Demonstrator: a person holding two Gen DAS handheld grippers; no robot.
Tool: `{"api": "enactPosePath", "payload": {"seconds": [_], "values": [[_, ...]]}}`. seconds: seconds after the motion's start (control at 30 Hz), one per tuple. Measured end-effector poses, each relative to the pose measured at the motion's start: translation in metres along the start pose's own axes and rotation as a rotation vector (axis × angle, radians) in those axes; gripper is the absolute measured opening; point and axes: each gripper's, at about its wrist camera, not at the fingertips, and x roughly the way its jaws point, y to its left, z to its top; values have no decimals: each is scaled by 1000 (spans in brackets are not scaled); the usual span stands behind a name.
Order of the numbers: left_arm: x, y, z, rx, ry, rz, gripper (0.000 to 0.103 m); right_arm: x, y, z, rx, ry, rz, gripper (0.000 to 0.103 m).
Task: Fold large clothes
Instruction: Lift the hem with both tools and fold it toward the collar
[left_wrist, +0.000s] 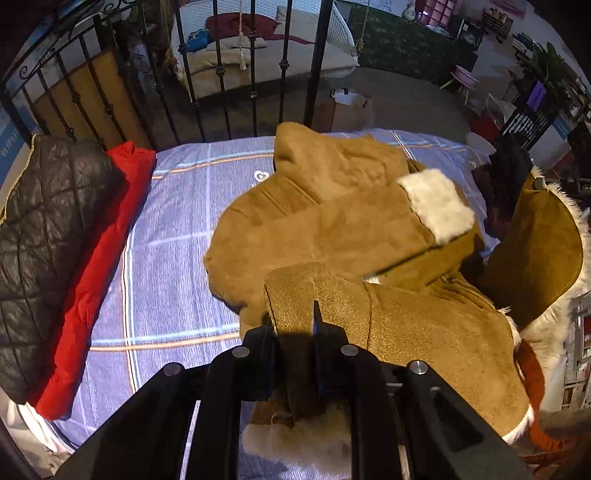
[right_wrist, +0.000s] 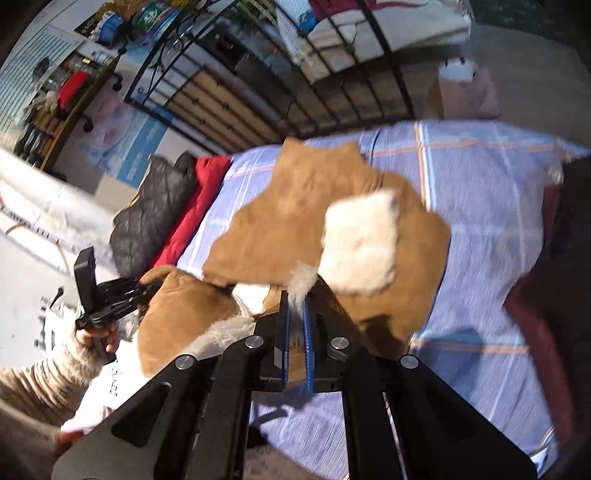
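A tan suede coat (left_wrist: 332, 221) with white fleece lining lies on a blue checked bed sheet (left_wrist: 177, 229). One sleeve is folded across it, its white cuff (left_wrist: 437, 205) showing. My left gripper (left_wrist: 291, 317) is shut on the coat's near edge and holds it raised. My right gripper (right_wrist: 295, 306) is shut on another fleece-lined edge of the coat (right_wrist: 295, 206) and lifts it above the sheet (right_wrist: 480, 206). The left gripper (right_wrist: 144, 286) also shows at the left of the right wrist view, gripping the coat.
A black quilted jacket (left_wrist: 48, 236) and a red garment (left_wrist: 96, 266) lie along the bed's left side. A black iron headboard (left_wrist: 221, 85) stands behind the bed. A dark garment (right_wrist: 554, 277) lies at the right edge. A paper bag (left_wrist: 347, 107) stands on the floor beyond.
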Motion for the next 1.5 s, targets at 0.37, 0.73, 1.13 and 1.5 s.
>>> {"api": "enactPosePath", "payload": {"seconds": [0.37,0.73,1.13,1.5], "values": [[105,74,82,-337,180,-110,17,44,-41,83,133,-53,-149,1],[182,105,97,-520,332,-179,19,44,-86,58,240,-114,-215,89],[132,117,96,-480,255,-285,46,122,-67,17,183,94,-89,20],[64,151,44,-425,21,-154,80,115,-95,26,268,58,-152,17]]}}
